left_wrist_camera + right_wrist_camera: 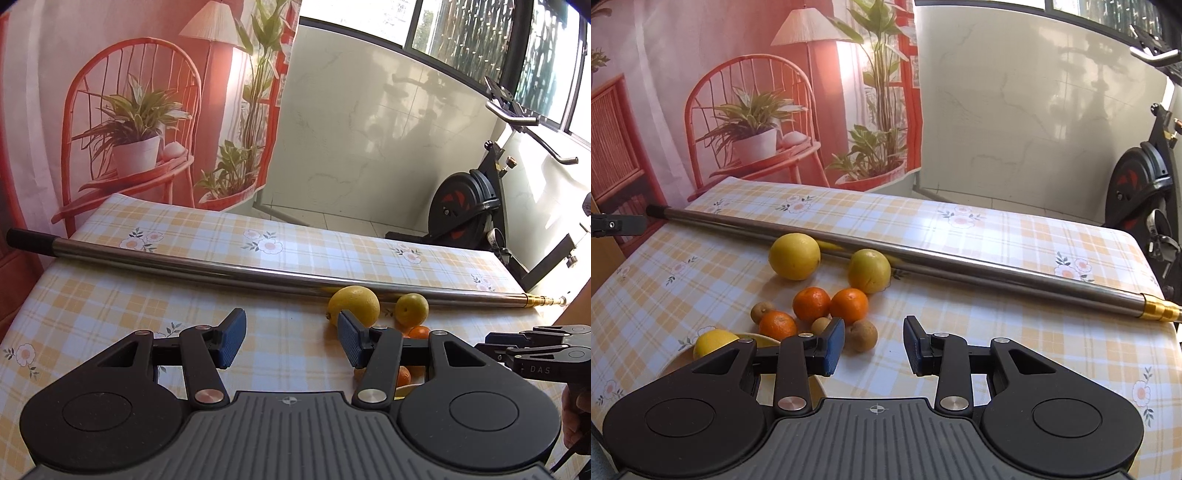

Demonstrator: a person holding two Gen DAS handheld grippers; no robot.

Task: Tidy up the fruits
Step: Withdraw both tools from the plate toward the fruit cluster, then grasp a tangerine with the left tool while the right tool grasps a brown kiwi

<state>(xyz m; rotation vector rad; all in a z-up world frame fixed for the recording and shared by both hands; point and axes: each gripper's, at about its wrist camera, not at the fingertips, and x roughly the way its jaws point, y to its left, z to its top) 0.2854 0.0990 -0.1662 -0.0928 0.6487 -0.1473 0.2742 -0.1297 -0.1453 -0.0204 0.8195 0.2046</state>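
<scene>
Nearest the right wrist camera, the right gripper [874, 345] hangs above the table with its two blue ribbed pads spread apart and nothing between them. Just under its left finger sits a pale round bowl [674, 363] holding one yellow lemon [713, 341]. Just beyond the pads lie three small brown fruits with dull, rough skin: one [863, 335] right ahead of the gap, one [820, 325] half hidden behind the left pad, and one [761, 311] farther left. Behind these are three smooth, glossy oranges [812, 303], clustered and touching. Farther on sit two larger yellow round fruits, one [794, 256] on the left and a greener one [869, 270] on the right, both close against a long steel pole [960, 264] with a black grip at one end and a brass tip at the other, laid across the table. The tablecloth [1015, 332] is a shiny yellow-and-white check printed with small flowers. In the left wrist view, the left gripper [291, 339] is likewise wide open and empty, over bare cloth, with the fruit lying to the right of its right finger. Beyond the table hang a printed backdrop [757, 92] of a red chair and plants, and an exercise bike [476, 206] stands by the wall.
</scene>
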